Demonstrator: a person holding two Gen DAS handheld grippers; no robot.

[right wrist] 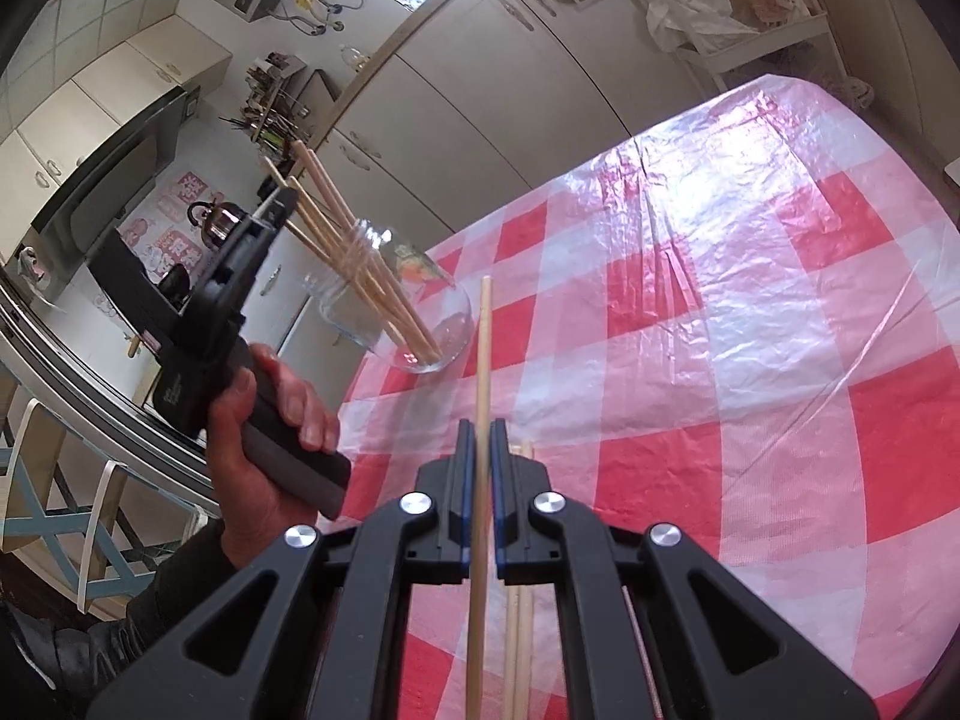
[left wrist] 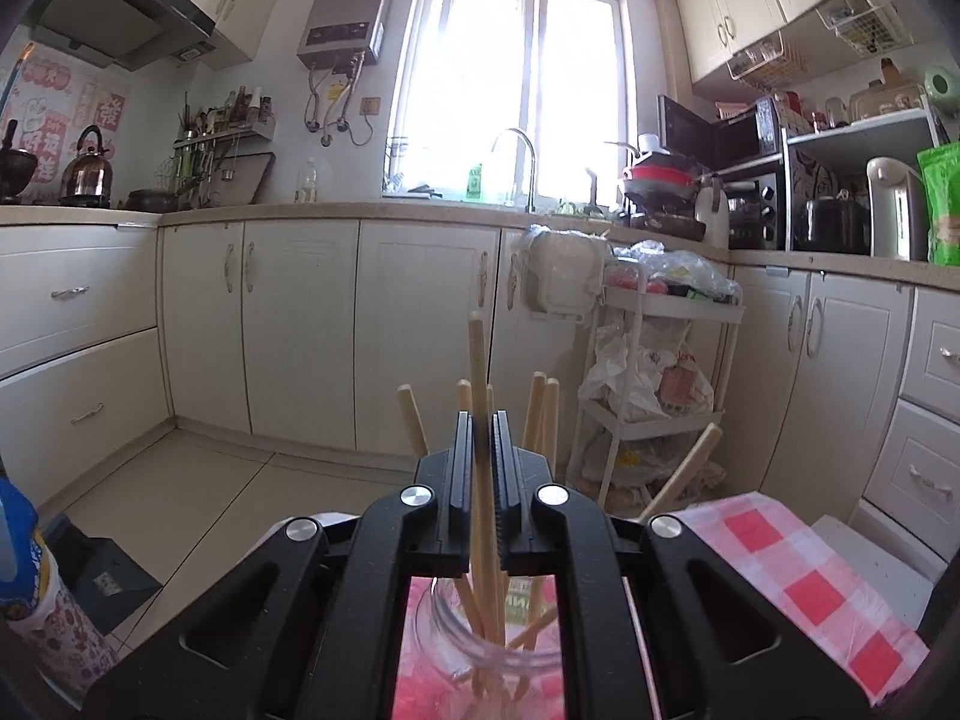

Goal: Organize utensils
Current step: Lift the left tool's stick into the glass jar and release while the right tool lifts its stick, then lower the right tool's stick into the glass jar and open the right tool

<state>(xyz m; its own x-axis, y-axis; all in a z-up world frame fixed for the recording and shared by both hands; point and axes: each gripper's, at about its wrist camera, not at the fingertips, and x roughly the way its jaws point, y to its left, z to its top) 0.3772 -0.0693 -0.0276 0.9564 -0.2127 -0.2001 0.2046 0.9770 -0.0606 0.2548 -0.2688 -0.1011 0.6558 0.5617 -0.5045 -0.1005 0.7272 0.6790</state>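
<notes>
Left gripper [left wrist: 480, 420] clamped on one chopstick [left wrist: 478, 360] standing near upright over the glass jar [left wrist: 480, 648], lower end already inside among the other chopsticks [left wrist: 540, 402]; right gripper [right wrist: 478, 429] clamped on a second chopstick [right wrist: 483, 324], tip aimed toward twelve o'clock, short of the jar [right wrist: 420, 312] at about eleven; two loose chopsticks [right wrist: 521, 600] flat on the checked bench [right wrist: 720, 300] just at three o'clock of the right gripper's fingers.

Likely trouble: jar seemingly close to the bench's near-left edge, so a sideways drag from the held stick could tip it or push it off; a crowded mouth could jam the incoming stick or lever others out; two grippers converging on one mouth risk a knock.

Open cloth wide from twelve round to three in the right view; little spare room at nine to ten, bench edge and the person's left hand [right wrist: 270, 420] close by.
</notes>
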